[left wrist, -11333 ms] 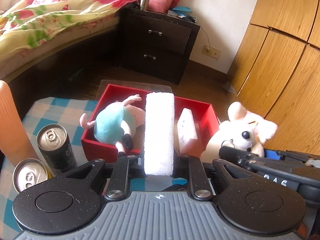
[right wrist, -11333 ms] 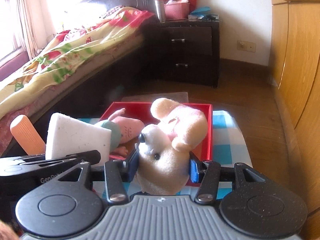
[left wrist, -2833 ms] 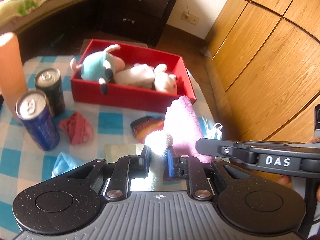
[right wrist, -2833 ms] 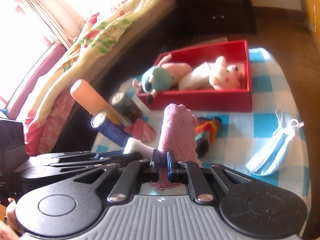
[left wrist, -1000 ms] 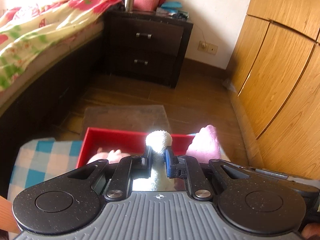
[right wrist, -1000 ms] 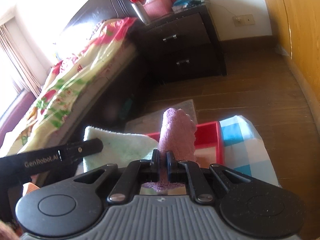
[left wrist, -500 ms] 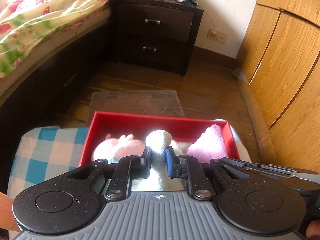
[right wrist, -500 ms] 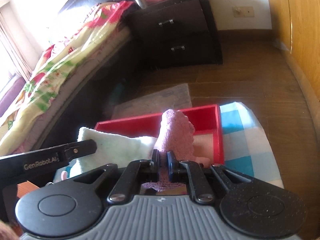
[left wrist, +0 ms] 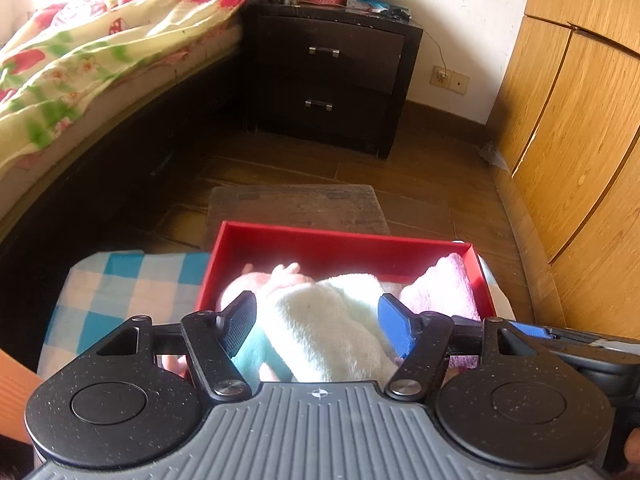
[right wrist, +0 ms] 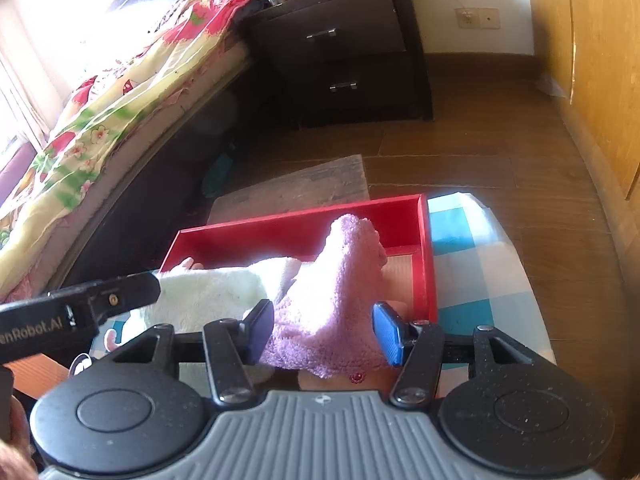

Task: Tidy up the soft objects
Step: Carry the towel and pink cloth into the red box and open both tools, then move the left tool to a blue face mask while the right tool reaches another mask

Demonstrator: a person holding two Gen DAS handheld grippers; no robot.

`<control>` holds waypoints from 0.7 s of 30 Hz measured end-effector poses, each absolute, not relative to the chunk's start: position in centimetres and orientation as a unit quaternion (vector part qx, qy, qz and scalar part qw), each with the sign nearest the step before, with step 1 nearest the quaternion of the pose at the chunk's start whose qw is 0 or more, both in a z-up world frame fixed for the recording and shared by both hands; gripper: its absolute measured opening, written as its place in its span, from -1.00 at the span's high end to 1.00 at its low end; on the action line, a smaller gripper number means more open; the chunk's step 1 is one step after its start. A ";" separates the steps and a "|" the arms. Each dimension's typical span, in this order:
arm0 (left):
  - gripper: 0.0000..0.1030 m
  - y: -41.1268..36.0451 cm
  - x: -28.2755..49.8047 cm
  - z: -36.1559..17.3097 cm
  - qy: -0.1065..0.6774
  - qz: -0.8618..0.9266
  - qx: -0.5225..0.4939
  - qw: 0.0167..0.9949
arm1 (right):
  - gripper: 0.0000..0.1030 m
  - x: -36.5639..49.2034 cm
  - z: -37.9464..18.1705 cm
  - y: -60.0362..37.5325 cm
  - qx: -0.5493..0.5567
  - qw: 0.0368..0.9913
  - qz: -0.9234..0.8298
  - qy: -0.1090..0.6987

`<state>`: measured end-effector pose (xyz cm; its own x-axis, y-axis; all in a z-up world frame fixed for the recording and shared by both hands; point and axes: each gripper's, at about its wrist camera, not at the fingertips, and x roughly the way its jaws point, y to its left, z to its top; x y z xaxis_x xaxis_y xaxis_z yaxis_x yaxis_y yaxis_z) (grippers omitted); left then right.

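Observation:
A red box (left wrist: 340, 242) stands on the checked tablecloth (left wrist: 120, 280). My left gripper (left wrist: 318, 330) is open over the box, and a pale fluffy towel (left wrist: 332, 332) lies loose between its fingers on top of the plush toys (left wrist: 264, 280). My right gripper (right wrist: 326, 332) is open too, with a pink fluffy towel (right wrist: 336, 300) lying between its fingers at the right end of the red box (right wrist: 424, 248). The pink towel also shows in the left wrist view (left wrist: 444, 288). The pale towel shows in the right wrist view (right wrist: 208, 292).
A dark bed frame with a flowered quilt (left wrist: 80, 60) runs along the left. A dark nightstand (left wrist: 328, 80) stands behind the table, and wooden wardrobe doors (left wrist: 580, 140) fill the right. An orange cylinder (left wrist: 12, 392) stands at the near left.
Both grippers have opened and let go of their towels. The pale towel and the pink towel now lie in the red box.

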<state>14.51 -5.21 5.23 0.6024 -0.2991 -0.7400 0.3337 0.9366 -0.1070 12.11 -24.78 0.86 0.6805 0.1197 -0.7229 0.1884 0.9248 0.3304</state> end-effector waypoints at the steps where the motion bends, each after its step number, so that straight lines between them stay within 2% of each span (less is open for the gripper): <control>1: -0.30 -5.0 14.5 5.2 0.412 -0.176 0.017 0.894 | 0.37 11.9 1.1 -24.8 0.194 0.897 -0.020 0.397; 6: -0.31 -4.2 13.1 5.1 0.419 -0.182 0.011 0.890 | 0.37 10.7 2.1 -24.3 0.191 0.901 -0.015 0.390; 11: -0.50 -2.6 9.6 4.6 0.411 -0.187 0.025 0.892 | 0.37 8.9 2.9 -23.7 0.188 0.900 -0.003 0.393; 17: -0.52 0.5 6.4 3.4 0.431 -0.192 -0.013 0.882 | 0.37 5.3 2.5 -22.6 0.197 0.893 0.009 0.404; 21: -0.53 1.7 4.6 2.4 0.439 -0.190 -0.002 0.878 | 0.37 3.3 1.6 -21.9 0.193 0.887 0.012 0.419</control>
